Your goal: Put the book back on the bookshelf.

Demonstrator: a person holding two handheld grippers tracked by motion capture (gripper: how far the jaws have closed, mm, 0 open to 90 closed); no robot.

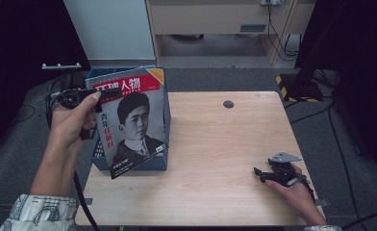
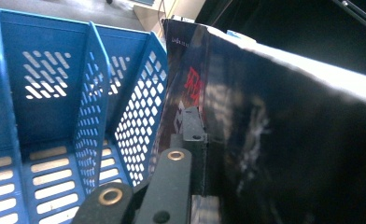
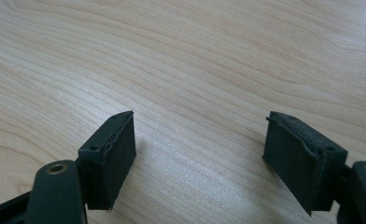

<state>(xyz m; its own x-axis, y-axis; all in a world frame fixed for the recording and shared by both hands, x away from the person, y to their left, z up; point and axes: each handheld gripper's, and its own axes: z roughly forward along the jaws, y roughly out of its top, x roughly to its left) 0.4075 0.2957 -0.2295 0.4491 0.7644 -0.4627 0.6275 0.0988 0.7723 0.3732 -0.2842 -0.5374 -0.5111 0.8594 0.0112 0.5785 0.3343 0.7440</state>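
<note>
The magazine (image 1: pixel 133 120) stands nearly upright, a little tilted, at the right-hand end of the blue file rack (image 1: pixel 155 163) on the left part of the desk (image 1: pixel 215 144). Its lower corner pokes out past the rack's front edge, and its cover faces the person. The left gripper (image 1: pixel 93 98) has its jaws clamped on the magazine's upper left edge; the left gripper view shows the glossy cover (image 2: pixel 274 140) beside the rack's perforated dividers (image 2: pixel 90 116).

The step appears to be seating the magazine in the rack. To do it well, the person should keep the grip firm, straighten the tilt so the bottom edge is level, then lower it between the walls before letting go.

The right gripper (image 1: pixel 264 174) rests on the desk well apart, jaws spread with nothing between them.
</note>
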